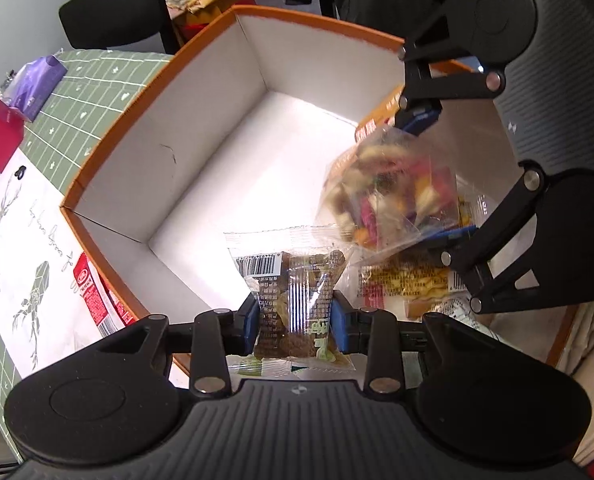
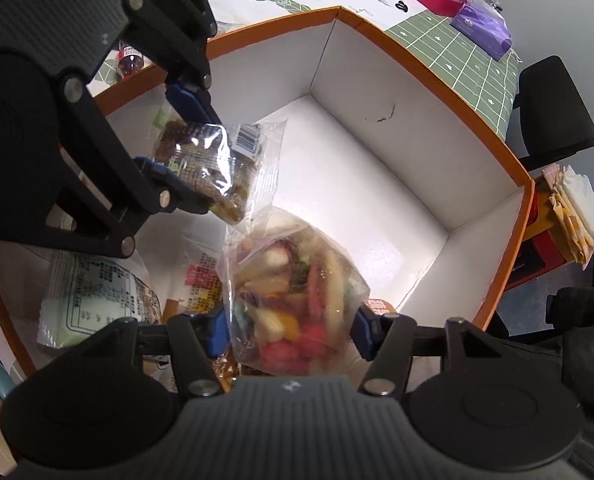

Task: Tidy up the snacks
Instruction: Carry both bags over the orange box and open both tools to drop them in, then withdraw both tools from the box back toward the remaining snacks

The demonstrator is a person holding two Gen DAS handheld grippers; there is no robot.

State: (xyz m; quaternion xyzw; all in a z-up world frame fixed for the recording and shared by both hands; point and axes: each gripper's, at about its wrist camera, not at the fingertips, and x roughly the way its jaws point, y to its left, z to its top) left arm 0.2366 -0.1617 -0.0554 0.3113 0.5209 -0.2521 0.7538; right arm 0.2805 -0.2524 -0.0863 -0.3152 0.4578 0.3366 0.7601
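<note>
Now over the orange-rimmed box [image 1: 109,128]: left tool [image 1: 296,320] clamped on brown snack packet [image 1: 297,300]; right tool [image 2: 291,330] clamped around clear bag of mixed snacks [image 2: 293,300]. Both light, crinkly, slippery film; contents probably crushable. Best gripped across the body, gently.

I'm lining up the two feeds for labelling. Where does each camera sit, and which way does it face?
Left wrist: on the left gripper, looking steeply down into the orange-rimmed box; its fingers pinch a brown snack packet.
Right wrist: on the right gripper, also facing down into the box; its fingers grip a clear bag of mixed snacks.
Shared: the box, both snacks, and each view shows the other gripper.
</note>
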